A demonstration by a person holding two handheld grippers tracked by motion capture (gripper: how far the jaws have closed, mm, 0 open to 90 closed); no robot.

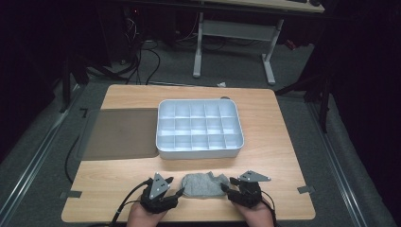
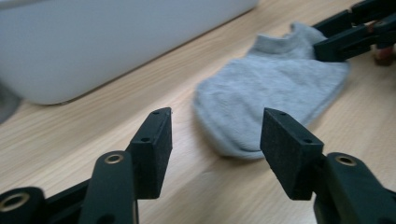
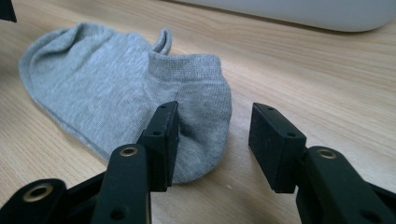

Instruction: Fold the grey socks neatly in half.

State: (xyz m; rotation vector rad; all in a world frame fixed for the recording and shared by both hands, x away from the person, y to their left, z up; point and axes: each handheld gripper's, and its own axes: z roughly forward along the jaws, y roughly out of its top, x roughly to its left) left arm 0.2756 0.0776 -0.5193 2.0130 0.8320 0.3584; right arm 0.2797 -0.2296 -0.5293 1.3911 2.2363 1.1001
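Taking the grey sock [image 1: 203, 185] as the landmark, the scene runs from left to right. It lies flat on the wooden worktop [image 1: 279, 142], near the worktop's front edge.

Well off to the sock's far left, a dark mat [image 1: 120, 134] lies on the worktop. Just left of the sock sits the left claw [image 1: 178, 193], held in a hand [image 1: 144, 215] that comes in from the front edge. Its jaws are spread, and nothing is between them. In the left gripper view the rounded toe end of the sock [image 2: 268, 93] lies just ahead of the gap between the jaws, apart from both pads.

Behind the sock stands a white compartment tray [image 1: 199, 152], divided into many small cells, near the sock but not touching it.

Just right of the sock sits the right claw [image 1: 226, 186], also spread. In the right gripper view the cuff end of the sock [image 3: 135, 93] lies behind one black pad [image 3: 164, 140], while the other pad stands over bare wood; the pads are not pressing on the fabric.
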